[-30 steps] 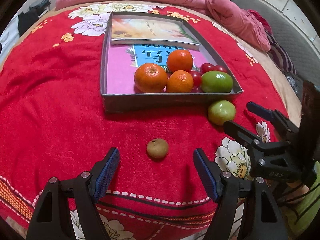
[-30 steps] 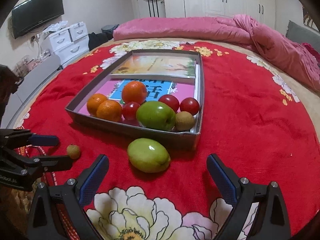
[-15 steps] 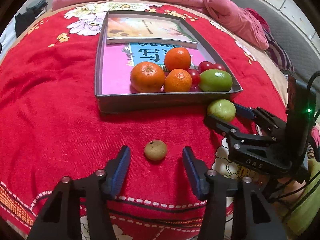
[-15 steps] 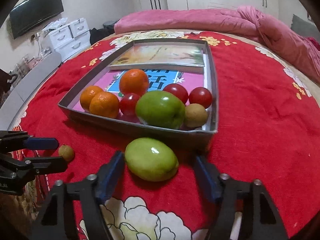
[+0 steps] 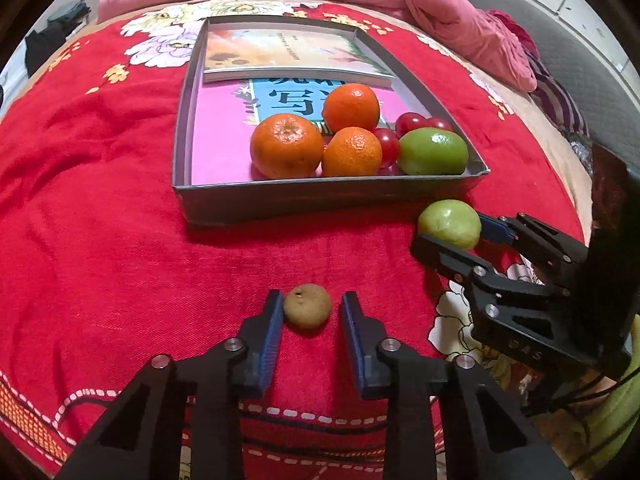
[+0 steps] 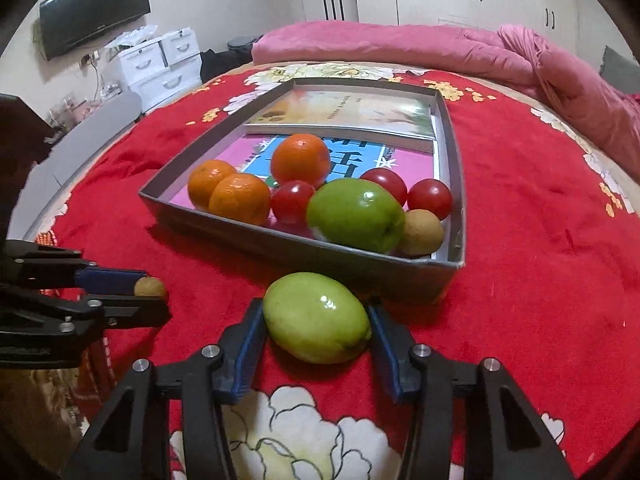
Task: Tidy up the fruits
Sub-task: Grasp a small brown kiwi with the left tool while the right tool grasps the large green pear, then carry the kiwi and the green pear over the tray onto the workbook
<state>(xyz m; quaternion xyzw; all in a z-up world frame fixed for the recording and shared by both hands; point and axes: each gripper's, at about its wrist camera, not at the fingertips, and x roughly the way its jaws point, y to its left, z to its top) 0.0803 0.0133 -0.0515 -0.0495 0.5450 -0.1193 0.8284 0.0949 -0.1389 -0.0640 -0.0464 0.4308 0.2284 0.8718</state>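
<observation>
A small brown fruit [image 5: 307,312] lies on the red bedspread, and my left gripper [image 5: 311,300] is closing around it, its blue pads at the fruit's sides. The right wrist view shows that fruit [image 6: 150,287] pinched at the left gripper's [image 6: 150,294] tips. A green fruit [image 6: 316,318] lies just before the grey tray [image 6: 280,248]; my right gripper [image 6: 316,312] is closing on it, both pads against its ends. Inside the tray [image 5: 320,196] are three oranges [image 5: 286,146], cherry tomatoes [image 6: 429,198], another green fruit [image 6: 356,214] and a brown fruit [image 6: 422,232].
Two books [image 5: 292,52] lie in the tray's far half. A rolled pink quilt [image 6: 400,46] runs along the bed's far side. White drawers [image 6: 160,66] and a wall television [image 6: 94,8] stand beyond the bed's left edge.
Both grippers have narrowed from wide open to the sides of their fruits. The right one has also edged forward around the green fruit. Neither fruit has left the bedspread.
</observation>
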